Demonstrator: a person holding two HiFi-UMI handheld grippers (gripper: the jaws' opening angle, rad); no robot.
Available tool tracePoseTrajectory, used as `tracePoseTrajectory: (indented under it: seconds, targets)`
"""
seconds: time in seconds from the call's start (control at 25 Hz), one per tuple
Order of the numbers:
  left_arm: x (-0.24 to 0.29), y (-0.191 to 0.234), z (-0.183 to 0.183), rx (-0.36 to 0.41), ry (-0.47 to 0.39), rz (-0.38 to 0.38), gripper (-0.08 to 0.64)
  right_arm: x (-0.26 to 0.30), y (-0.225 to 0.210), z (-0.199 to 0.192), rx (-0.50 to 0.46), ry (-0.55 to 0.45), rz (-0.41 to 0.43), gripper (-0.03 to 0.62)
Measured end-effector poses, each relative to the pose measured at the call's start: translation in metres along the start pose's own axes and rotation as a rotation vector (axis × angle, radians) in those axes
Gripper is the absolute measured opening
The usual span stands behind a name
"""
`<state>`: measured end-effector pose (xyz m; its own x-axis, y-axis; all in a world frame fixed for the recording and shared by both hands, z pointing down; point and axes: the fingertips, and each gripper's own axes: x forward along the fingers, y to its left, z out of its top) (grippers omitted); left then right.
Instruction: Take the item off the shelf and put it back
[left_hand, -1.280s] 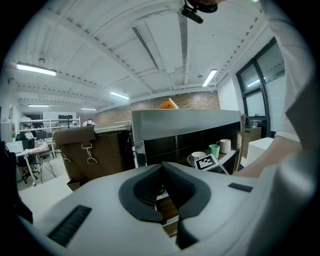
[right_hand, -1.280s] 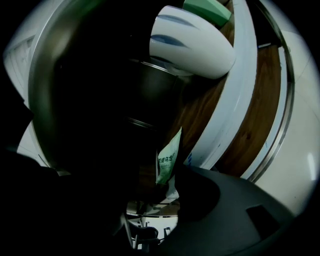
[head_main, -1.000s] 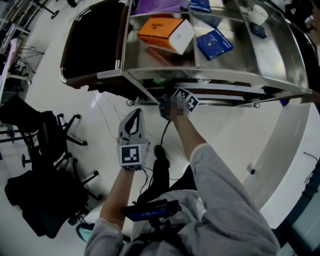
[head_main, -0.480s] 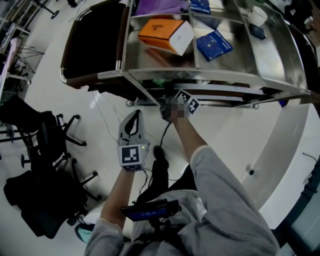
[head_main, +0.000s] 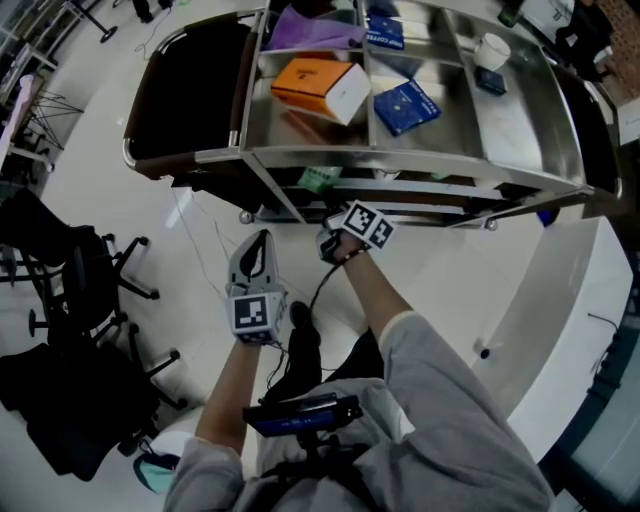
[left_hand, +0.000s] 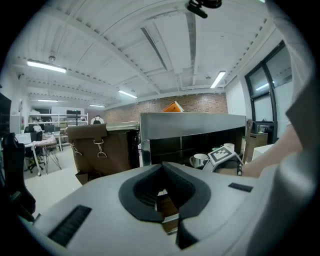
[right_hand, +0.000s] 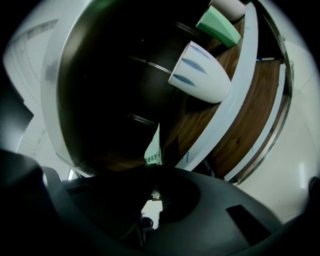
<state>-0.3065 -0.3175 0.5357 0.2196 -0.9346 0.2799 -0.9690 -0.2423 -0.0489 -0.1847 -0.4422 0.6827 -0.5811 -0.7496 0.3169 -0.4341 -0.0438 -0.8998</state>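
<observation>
Pinching a thin white-and-green packet (right_hand: 153, 146) between jaws pressed all but together, the right gripper (right_hand: 156, 170) sits at the front edge of the metal shelf cart (head_main: 400, 158), low down, under its top tier. Only the packet's upper corner shows above the jaw tips. Some print runs across it, too small to read. Beyond it, in the right gripper view, lies the cart's dark lower level with a wooden board (right_hand: 250, 125) as its base. A white cup (right_hand: 200, 75) with blue marks is on that board, and a pale green block (right_hand: 218, 25) sits further in.

The left gripper (left_hand: 162, 167) is held back from the cart, over the pale floor (head_main: 200, 230) and to the left of the right one. Its black-padded jaws meet at the tips with nothing between them. On the top tier rest an orange box (head_main: 312, 82) and a blue box (head_main: 405, 105), well apart from both grippers.
</observation>
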Motion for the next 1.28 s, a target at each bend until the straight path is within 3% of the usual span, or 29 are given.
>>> tracePoseTrajectory:
  seconds: [0.48,0.88,1.16,1.28]
  targets:
    - [-0.036,-0.014,0.020,-0.052,0.005,0.016,0.005,-0.108,0.049,0.002,-0.019,0.032,0.078,0.009]
    - [-0.050,-0.030,0.033,-0.017,-0.010,-0.022,0.005,-0.198,0.064,0.020,-0.086,0.030,0.137,0.009]
    - [-0.056,-0.042,0.040,0.001,-0.018,-0.049,0.005,-0.249,0.069,0.030,-0.058,0.021,0.193,0.009]
    - [-0.063,-0.047,0.037,-0.012,-0.005,-0.045,0.005,-0.267,0.083,0.031,0.024,0.003,0.296,0.009]
